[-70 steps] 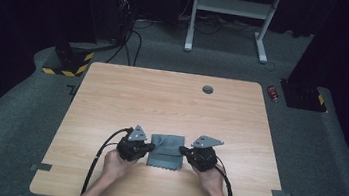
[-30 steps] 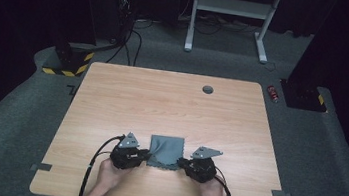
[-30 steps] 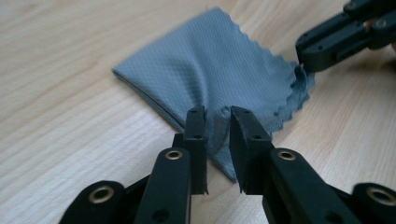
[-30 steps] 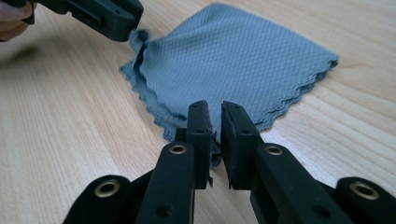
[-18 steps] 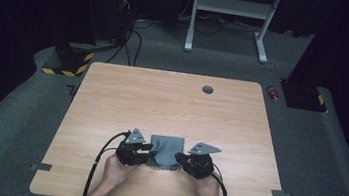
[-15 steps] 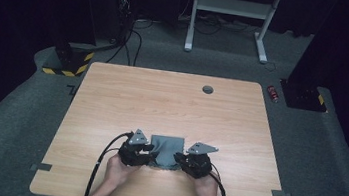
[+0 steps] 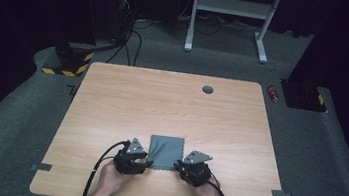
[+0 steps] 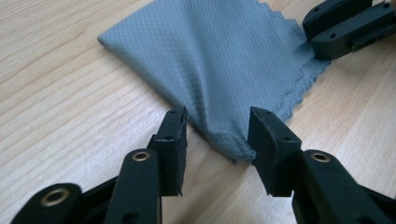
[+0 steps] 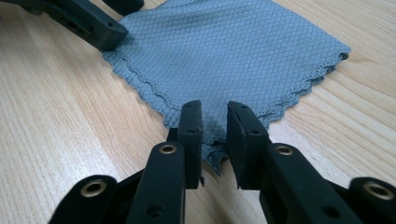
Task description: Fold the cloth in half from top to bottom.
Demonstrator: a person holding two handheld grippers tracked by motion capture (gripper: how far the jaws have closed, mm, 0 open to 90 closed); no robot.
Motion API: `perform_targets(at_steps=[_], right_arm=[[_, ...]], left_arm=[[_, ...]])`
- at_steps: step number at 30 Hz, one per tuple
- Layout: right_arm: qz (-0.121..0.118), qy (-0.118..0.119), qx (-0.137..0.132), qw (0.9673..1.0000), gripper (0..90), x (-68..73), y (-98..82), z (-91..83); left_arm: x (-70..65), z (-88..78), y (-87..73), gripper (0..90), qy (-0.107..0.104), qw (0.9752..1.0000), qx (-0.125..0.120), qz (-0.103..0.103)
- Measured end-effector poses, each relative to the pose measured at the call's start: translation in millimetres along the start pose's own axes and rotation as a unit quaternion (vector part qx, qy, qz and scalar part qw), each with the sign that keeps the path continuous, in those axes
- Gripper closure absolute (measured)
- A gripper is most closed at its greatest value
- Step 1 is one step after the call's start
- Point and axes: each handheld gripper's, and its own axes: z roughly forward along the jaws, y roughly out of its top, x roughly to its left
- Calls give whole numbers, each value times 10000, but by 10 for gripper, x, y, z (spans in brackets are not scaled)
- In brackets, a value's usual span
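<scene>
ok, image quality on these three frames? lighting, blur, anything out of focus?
High view: table evenly lit, the room behind nearly black, grey cloth small and soft. Left gripper view: cloth weave sharp mid-frame, left gripper slightly soft in the near foreground, no glare. Right gripper view: weave crisp, wood grain clear, right gripper casting only a faint shadow.

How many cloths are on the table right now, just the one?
1. The grey cloth lies folded on the table's near edge, between the left gripper and the right gripper, a corner between each one's fingers.
</scene>
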Motion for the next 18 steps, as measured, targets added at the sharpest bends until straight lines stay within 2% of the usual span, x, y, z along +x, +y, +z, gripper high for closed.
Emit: perform_targets(at_steps=[3,8,12,13,14,15,16,17,18], right_arm=[[54,39,-52,10000,748,-16,14,-30],[346,-46,-236,9991,748,-132,99,-47],[674,-186,-252,9972,741,-278,182,24],[704,-230,-251,9969,735,-294,199,37],[757,-325,-245,9963,717,-344,237,84],[757,-325,-245,9963,717,-344,237,84],[882,-386,-228,9951,697,-394,263,141],[882,-386,-228,9951,697,-394,263,141],[936,-453,-229,9943,690,-428,280,198]], left_arm=[[33,-79,18,529,-59,9997,-177,-155],[132,-104,123,502,-34,9987,-341,-381],[192,-24,222,501,171,9981,-269,-527],[210,49,271,502,333,9978,-147,-558],[214,83,291,509,399,9975,-102,-574],[214,83,291,514,399,9975,-102,-574],[215,147,322,520,514,9973,-35,-522],[215,147,322,532,514,9973,-35,-522],[205,210,343,543,695,9969,60,-367]])
